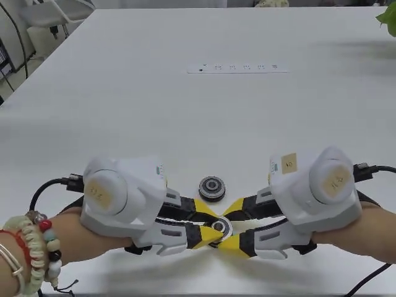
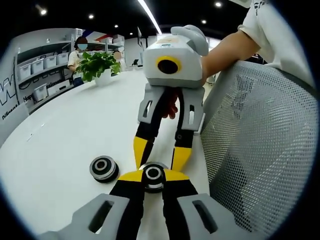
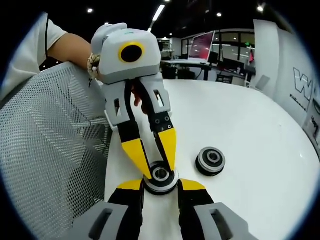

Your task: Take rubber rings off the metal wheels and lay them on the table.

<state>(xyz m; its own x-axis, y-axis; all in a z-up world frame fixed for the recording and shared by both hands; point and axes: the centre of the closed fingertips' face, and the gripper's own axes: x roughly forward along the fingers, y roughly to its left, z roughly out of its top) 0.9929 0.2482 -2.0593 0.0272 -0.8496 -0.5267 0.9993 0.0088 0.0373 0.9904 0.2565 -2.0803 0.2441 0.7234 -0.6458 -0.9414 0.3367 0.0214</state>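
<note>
Two grippers tip to tip, held level, low over counter (image 1: 185,124). Left gripper (image 1: 210,226) and right gripper (image 1: 230,226) jaws both clamp one wheel (image 1: 219,228). Second wheel (image 1: 212,188) lies just beyond jaws.

The left hand-held gripper (image 1: 210,226) and the right hand-held gripper (image 1: 230,226) match: a rounded light-grey housing, black linkage arms and yellow-tipped fingers. Each housing bears a beige sticker (image 1: 289,163) with marks too small to read, and a black cable (image 1: 46,189) trails from its outer side. Red, green, dark and pale bead bracelets (image 1: 37,247) circle the left wrist. The person wears a white short sleeve (image 2: 275,30).
</note>
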